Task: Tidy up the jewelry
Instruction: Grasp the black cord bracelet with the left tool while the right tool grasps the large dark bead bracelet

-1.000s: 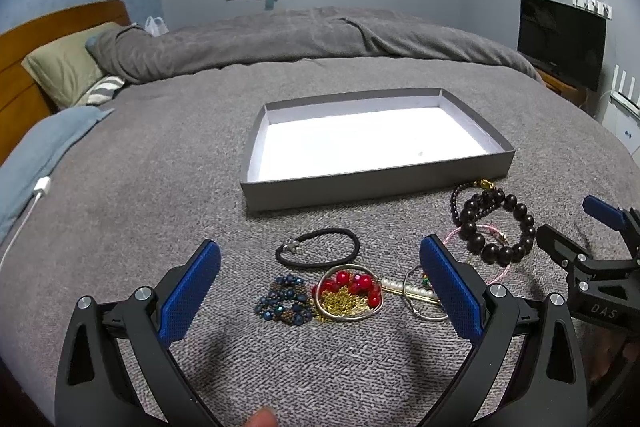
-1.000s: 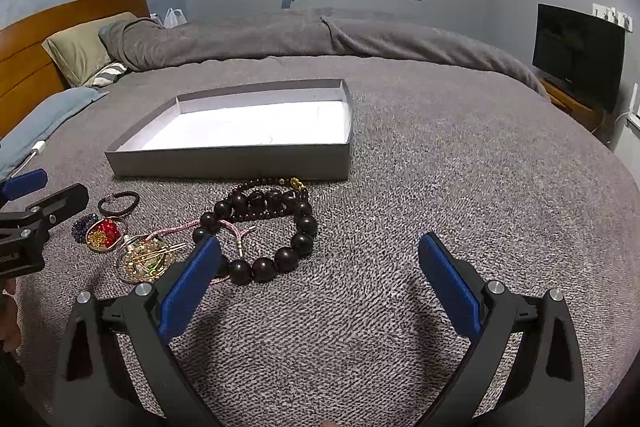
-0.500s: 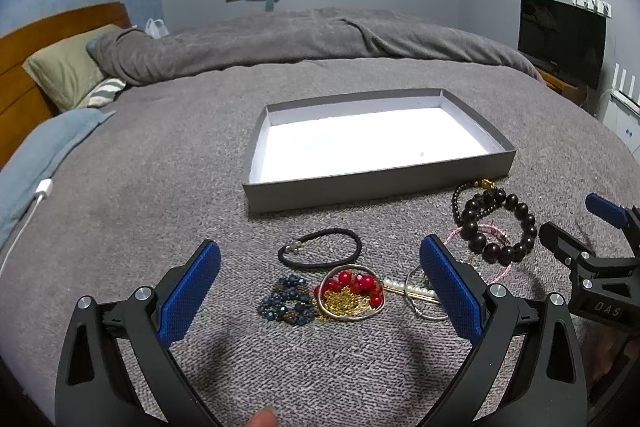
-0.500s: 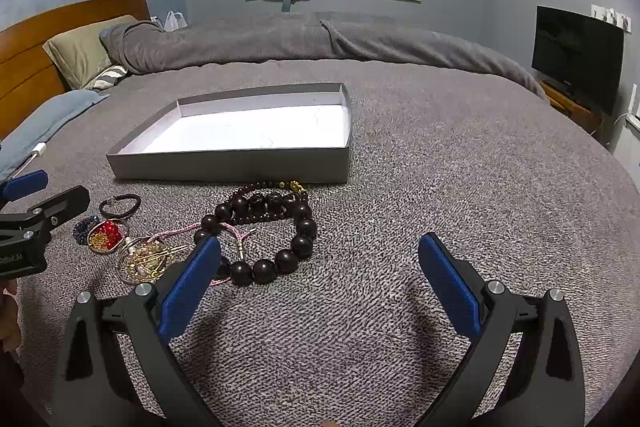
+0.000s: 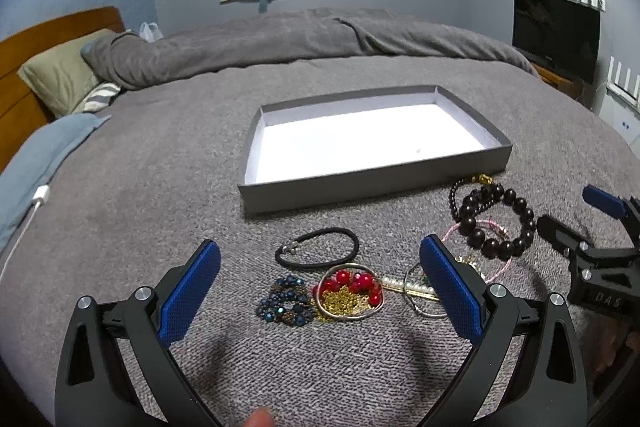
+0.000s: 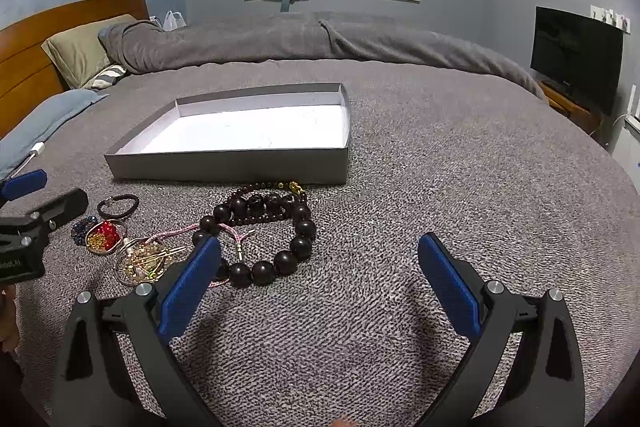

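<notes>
A grey shallow box [image 5: 256,201] with a white floor lies on the grey bed cover; it also shows in the right wrist view [image 6: 228,169]. In front of it lie a black cord bracelet [image 5: 317,251], a blue bead bracelet [image 5: 286,301], a ring bangle with red and gold beads [image 5: 350,291], a pearl and wire piece [image 5: 416,291], a pink cord [image 5: 496,227] and a large dark bead bracelet [image 5: 496,223], which also shows in the right wrist view [image 6: 264,239]. My left gripper [image 5: 320,291] is open above the blue and red pieces. My right gripper [image 6: 318,283] is open, right of the dark beads.
Pillows [image 5: 60,79] and a wooden headboard [image 5: 16,67] stand at the left. A rumpled grey duvet [image 5: 300,39] lies behind the box. A white charger cable [image 5: 38,201] lies at the left edge. A TV [image 5: 556,31] stands at the right.
Both grippers have drawn back a little from the jewelry and box. The jewelry has not moved and both grippers stay open.
</notes>
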A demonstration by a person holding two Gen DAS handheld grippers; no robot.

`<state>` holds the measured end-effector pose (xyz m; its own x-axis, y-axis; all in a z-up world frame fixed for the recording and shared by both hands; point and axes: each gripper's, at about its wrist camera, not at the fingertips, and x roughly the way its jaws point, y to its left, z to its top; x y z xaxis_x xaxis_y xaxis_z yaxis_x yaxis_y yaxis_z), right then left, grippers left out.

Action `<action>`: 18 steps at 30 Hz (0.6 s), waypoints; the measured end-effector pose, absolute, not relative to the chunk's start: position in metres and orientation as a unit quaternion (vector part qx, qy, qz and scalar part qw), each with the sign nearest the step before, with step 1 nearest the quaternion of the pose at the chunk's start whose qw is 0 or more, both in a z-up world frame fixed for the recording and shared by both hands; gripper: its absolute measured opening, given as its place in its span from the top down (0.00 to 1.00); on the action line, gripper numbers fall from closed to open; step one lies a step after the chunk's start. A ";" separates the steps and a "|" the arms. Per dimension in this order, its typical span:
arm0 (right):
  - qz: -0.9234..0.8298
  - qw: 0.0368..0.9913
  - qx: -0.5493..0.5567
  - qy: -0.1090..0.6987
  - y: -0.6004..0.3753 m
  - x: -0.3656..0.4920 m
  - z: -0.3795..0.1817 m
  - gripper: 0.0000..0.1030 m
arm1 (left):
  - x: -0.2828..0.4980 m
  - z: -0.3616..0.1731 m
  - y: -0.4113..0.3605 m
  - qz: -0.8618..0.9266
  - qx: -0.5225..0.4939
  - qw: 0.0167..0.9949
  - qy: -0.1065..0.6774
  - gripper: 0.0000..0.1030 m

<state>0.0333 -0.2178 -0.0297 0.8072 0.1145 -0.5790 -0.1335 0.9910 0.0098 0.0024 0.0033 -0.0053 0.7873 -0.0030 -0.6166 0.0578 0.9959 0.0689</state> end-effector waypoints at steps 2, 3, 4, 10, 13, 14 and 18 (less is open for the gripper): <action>0.069 0.948 -0.014 0.309 -0.217 0.037 -0.031 0.20 | 0.005 -0.007 0.004 -0.018 0.043 0.943 0.329 0.04; 0.072 0.947 -0.013 0.313 -0.216 0.038 -0.032 0.23 | 0.006 -0.007 0.006 -0.015 0.043 0.943 0.330 0.04; 0.073 0.946 -0.011 0.317 -0.216 0.040 -0.033 0.26 | 0.008 -0.008 0.008 -0.016 0.044 0.942 0.332 0.04; 0.084 0.937 0.002 0.339 -0.216 0.052 -0.038 0.42 | 0.027 -0.009 0.038 0.002 0.042 0.935 0.351 0.04; 0.090 0.930 0.015 0.356 -0.217 0.059 -0.042 0.49 | 0.033 -0.010 0.057 0.003 0.019 0.932 0.361 0.04; 0.093 0.927 0.023 0.362 -0.219 0.062 -0.044 0.51 | 0.034 -0.010 0.060 0.003 0.016 0.932 0.362 0.04; 0.099 0.919 0.050 0.380 -0.225 0.070 -0.049 0.61 | 0.042 -0.014 0.068 -0.014 -0.009 0.927 0.375 0.08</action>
<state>0.0696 -0.2249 -0.0492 0.6924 0.2192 -0.6874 -0.1428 0.9755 0.1672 0.0419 0.0680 -0.0145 0.7185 -0.0329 -0.6948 0.0192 0.9994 -0.0274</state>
